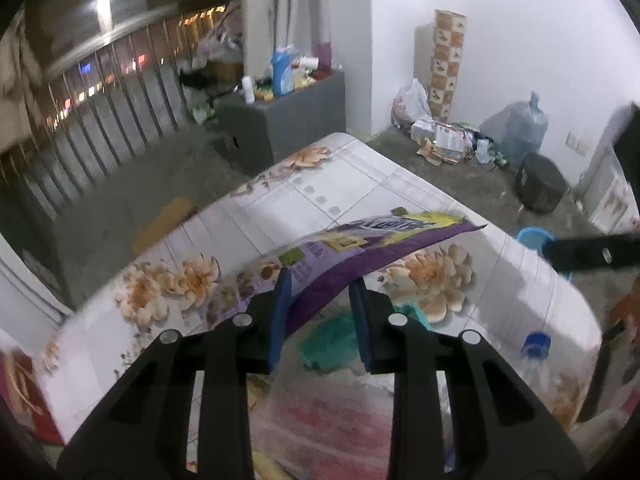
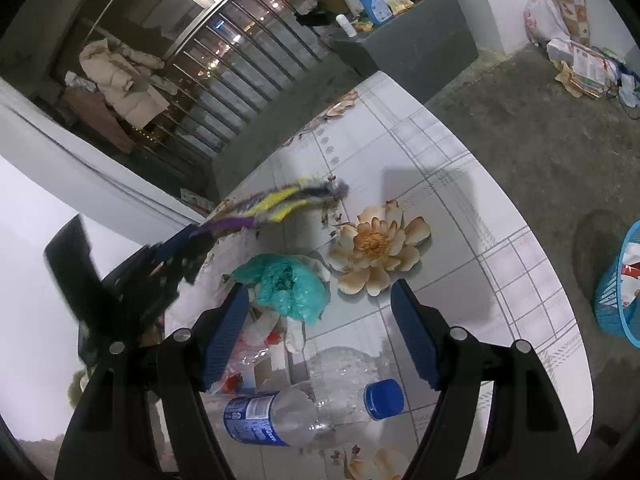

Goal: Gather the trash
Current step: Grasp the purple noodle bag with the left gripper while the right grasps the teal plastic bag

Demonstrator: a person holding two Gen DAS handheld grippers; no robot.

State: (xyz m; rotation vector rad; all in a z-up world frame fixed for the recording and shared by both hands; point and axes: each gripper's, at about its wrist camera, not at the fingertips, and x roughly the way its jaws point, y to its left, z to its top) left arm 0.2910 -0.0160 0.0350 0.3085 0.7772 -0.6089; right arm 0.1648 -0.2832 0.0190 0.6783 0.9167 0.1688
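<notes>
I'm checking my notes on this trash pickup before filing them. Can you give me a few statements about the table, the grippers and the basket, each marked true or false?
1. The left hand-held gripper has the purple snack wrapper between its fingers. True.
2. The right hand-held gripper is clamped on the plastic bottle. False: its jaws stand open above it.
3. The bottle's cap is red. False: it is blue.
4. A crumpled teal plastic bag lies on the table. True.
5. The blue basket stands on the table. False: it is on the floor.

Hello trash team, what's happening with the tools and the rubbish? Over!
Left tool lifting purple wrapper off table. Right tool open, empty, above clear bottle. Teal bag to collect. Blue basket on floor.
</notes>
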